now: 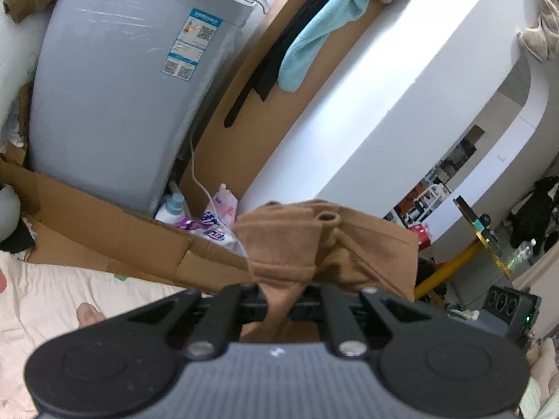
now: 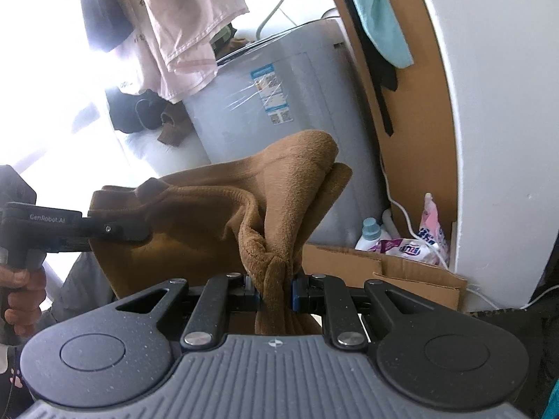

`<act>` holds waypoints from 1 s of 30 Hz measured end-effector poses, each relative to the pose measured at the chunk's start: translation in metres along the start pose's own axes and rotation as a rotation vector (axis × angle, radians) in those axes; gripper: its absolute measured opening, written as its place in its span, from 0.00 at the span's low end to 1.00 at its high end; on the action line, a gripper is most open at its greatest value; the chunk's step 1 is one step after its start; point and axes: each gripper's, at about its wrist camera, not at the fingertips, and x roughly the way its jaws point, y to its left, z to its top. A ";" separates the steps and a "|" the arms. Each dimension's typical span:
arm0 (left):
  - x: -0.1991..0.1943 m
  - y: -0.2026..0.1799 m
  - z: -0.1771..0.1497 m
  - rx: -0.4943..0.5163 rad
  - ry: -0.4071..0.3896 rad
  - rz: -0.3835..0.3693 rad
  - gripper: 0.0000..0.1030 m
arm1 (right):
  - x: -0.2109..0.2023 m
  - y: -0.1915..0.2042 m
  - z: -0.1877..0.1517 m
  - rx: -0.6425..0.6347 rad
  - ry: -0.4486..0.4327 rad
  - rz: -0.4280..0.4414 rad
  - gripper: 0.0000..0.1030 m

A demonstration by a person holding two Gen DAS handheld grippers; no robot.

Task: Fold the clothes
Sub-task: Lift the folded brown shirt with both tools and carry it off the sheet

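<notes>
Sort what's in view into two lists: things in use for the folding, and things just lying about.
In use:
- brown fleece garment
- left gripper, shut on it
- right gripper, shut on it

Lying about:
- grey washing machine
- light blue towel
- flattened brown cardboard
- pale blue-capped detergent bottle

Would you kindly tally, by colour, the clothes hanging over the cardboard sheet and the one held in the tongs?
Teal, on the cardboard: 1 (teal cloth)
Black, on the cardboard: 1 (black garment)
Brown, held in both tongs: 1 (brown garment)
Total: 3
</notes>
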 end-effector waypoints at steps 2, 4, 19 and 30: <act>0.004 -0.003 -0.001 -0.004 0.003 0.001 0.06 | -0.005 -0.003 0.000 -0.003 -0.007 -0.004 0.14; 0.009 -0.008 -0.003 -0.011 0.015 -0.005 0.06 | -0.010 -0.009 -0.001 0.008 -0.012 -0.011 0.15; 0.105 -0.057 -0.040 0.062 0.115 -0.192 0.06 | -0.071 -0.088 -0.042 0.113 -0.047 -0.199 0.15; 0.167 -0.087 -0.076 0.045 0.175 -0.317 0.06 | -0.109 -0.150 -0.071 0.167 -0.029 -0.314 0.15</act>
